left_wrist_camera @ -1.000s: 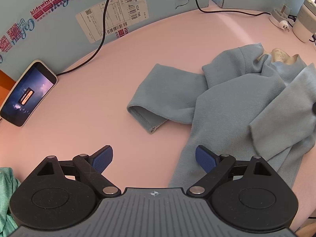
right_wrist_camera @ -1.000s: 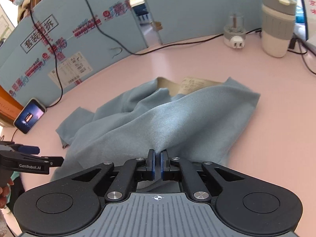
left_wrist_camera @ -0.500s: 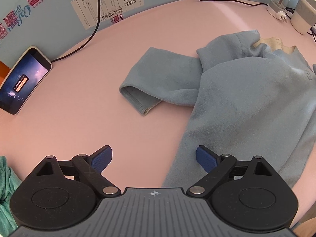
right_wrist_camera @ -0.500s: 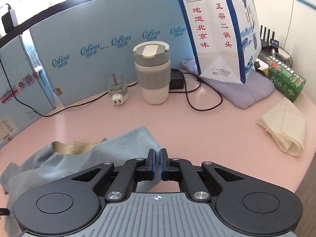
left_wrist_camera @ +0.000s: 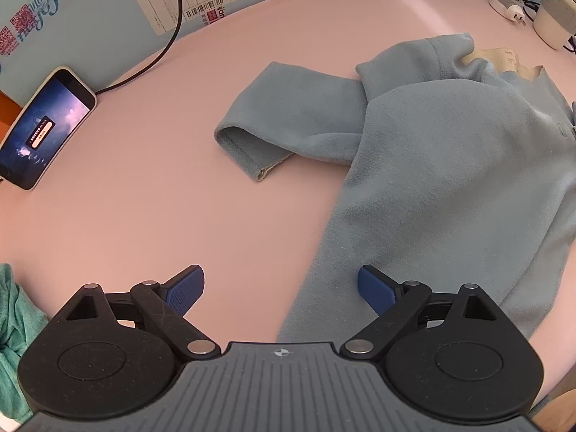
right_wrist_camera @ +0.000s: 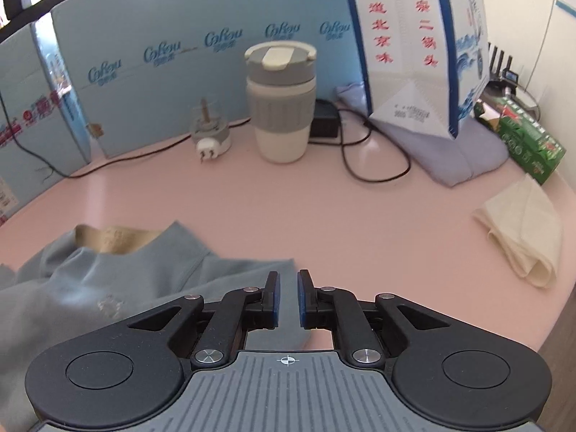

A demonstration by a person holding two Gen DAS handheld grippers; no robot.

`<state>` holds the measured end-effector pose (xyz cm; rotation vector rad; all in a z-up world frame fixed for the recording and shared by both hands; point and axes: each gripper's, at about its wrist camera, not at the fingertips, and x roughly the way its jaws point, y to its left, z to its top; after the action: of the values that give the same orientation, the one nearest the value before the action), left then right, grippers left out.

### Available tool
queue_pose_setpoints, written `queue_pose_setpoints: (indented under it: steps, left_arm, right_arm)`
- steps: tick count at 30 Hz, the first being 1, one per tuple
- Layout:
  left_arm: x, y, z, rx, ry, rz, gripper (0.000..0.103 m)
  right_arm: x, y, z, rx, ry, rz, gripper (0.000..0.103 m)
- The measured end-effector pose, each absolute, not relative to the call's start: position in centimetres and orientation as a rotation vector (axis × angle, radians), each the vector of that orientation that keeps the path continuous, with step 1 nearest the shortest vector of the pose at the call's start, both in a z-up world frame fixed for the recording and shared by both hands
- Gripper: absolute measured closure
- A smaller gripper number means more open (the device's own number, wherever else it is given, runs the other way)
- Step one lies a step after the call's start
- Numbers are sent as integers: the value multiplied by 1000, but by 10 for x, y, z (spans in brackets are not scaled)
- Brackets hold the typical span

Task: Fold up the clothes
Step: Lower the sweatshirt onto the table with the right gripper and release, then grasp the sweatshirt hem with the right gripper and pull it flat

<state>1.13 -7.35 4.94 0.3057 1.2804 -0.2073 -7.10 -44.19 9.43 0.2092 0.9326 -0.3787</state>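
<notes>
The blue top point(left_wrist_camera: 450, 165) lies spread on the pink bench point(left_wrist_camera: 180, 180), the right hand-held gripper point(right_wrist_camera: 287, 297) having just parted narrowly to release its sleeve, the left hand-held gripper point(left_wrist_camera: 280, 288) wide over the hem, so the next fold probably calls for a fresh grasp.

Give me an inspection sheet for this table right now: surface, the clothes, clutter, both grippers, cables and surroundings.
Surface: pink table, smooth.
Job's things: blue sweatshirt spread out, one sleeve angled left; green garment at the left edge.
Clutter: phone with lit screen, lidded cup, plug adapter, cream cloth, green box, printed bag on a lilac garment.
Grippers: left gripper wide open, empty; right gripper has just been opening, pads apart over the sweatshirt's edge.
Cables: black cable to the phone; another looped by the cup.
Surroundings: blue cardboard panels.
</notes>
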Motion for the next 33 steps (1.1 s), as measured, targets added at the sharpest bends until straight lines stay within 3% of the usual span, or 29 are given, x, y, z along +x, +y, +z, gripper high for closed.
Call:
queue_pose_setpoints:
  steps: [6, 8, 10, 15, 28, 31, 33]
  left_arm:
    - [4, -72, 45, 270, 1273, -249, 11]
    - [1, -71, 44, 230, 1257, -276, 11]
    - [-2, -70, 41, 201, 1251, -301, 11]
    - [-11, -66, 36, 179, 1237, -339, 11]
    - [-22, -47, 35, 154, 1214, -379, 10]
    - [-24, -44, 34, 146, 1210, -395, 6]
    - [-26, -42, 34, 135, 1207, -404, 5]
  right_arm:
    - [-90, -407, 71, 316, 1016, -226, 88]
    - [-97, -398, 64, 388, 1039, -126, 81]
    - [-104, -392, 57, 473, 1059, -50, 67]
    - [-115, -371, 36, 646, 1132, 58, 67]
    - [-107, -295, 27, 535, 1234, 219, 67]
    - [-108, -295, 24, 569, 1215, 173, 69]
    - [-109, -293, 25, 549, 1206, 142, 77]
